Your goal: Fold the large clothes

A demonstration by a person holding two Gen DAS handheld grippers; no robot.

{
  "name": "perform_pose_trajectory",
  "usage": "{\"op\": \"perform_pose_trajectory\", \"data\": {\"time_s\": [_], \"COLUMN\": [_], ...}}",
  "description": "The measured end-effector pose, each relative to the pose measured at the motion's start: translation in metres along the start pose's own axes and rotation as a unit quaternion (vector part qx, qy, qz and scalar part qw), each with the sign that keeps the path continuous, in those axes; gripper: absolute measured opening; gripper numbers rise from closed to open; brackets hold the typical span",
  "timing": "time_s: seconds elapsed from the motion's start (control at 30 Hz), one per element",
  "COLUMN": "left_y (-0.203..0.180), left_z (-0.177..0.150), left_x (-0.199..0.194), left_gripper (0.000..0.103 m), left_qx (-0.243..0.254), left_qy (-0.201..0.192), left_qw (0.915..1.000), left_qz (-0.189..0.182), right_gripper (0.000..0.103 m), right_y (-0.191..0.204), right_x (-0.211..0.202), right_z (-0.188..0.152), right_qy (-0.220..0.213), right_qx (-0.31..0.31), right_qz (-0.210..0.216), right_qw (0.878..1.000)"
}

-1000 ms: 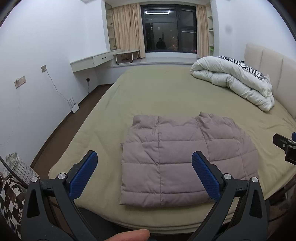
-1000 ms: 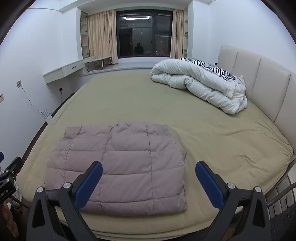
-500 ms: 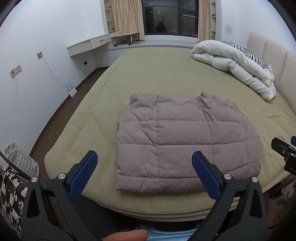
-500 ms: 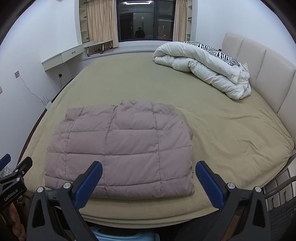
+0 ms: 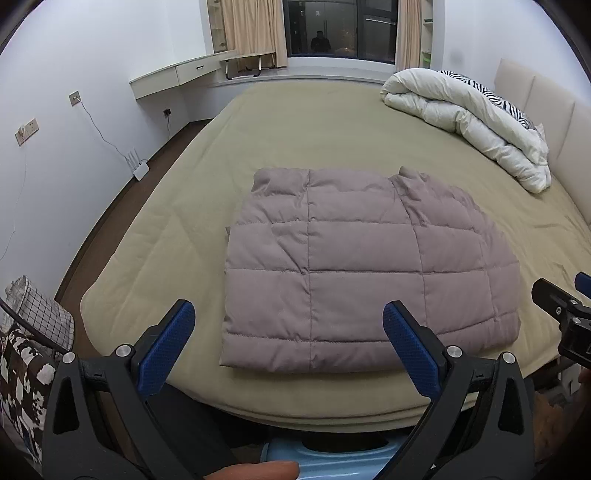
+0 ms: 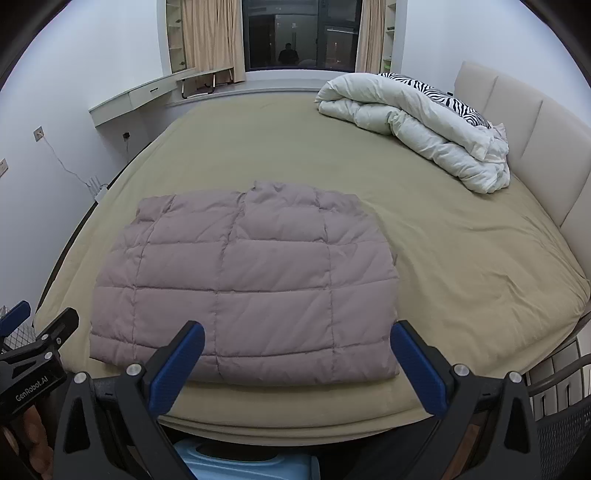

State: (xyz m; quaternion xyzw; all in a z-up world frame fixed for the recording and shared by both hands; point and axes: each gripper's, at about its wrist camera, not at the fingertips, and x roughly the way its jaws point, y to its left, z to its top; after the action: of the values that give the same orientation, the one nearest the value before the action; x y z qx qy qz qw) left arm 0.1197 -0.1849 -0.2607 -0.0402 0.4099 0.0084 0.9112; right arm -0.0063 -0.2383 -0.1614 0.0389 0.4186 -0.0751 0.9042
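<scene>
the folded mauve puffer jacket (image 5: 362, 273) lies mid-frame near the bed's (image 5: 314, 125) front edge. left gripper (image 5: 288, 339) and right gripper (image 6: 295, 354) gape wide, empty. a checked basket (image 5: 40, 314), lower left, is cut off, contents unclear.

A wide bed (image 5: 332, 122) with an olive-beige cover fills the room. Near its padded headboard (image 6: 535, 122) lies a rolled white duvet (image 6: 417, 122), with a zebra-pattern pillow (image 6: 443, 96) just behind it. A dark window (image 6: 301, 35) stands between beige curtains (image 6: 214, 37). On the left wall hangs a white floating desk (image 5: 173, 74), and a white router (image 5: 137, 168) stands on the floor below a wall socket (image 5: 75, 98).
</scene>
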Motion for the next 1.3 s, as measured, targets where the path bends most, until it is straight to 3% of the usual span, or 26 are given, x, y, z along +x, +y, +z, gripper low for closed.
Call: {"op": "perform_pose_trajectory", "data": {"time_s": [1.3], "left_y": [-0.0032], "left_z": [-0.0001], "left_x": [0.0040], "left_gripper": [0.103], "left_qx": [-0.001], "left_qy": [0.001], "left_qw": [1.0000], "left_qz": [0.006], "right_gripper": [0.103], "right_y": [0.0037], "right_x": [0.0040], "right_z": [-0.0023], "right_qy": [0.006], "right_qx": [-0.004], "right_qz": [0.003], "right_qw": [1.000]}}
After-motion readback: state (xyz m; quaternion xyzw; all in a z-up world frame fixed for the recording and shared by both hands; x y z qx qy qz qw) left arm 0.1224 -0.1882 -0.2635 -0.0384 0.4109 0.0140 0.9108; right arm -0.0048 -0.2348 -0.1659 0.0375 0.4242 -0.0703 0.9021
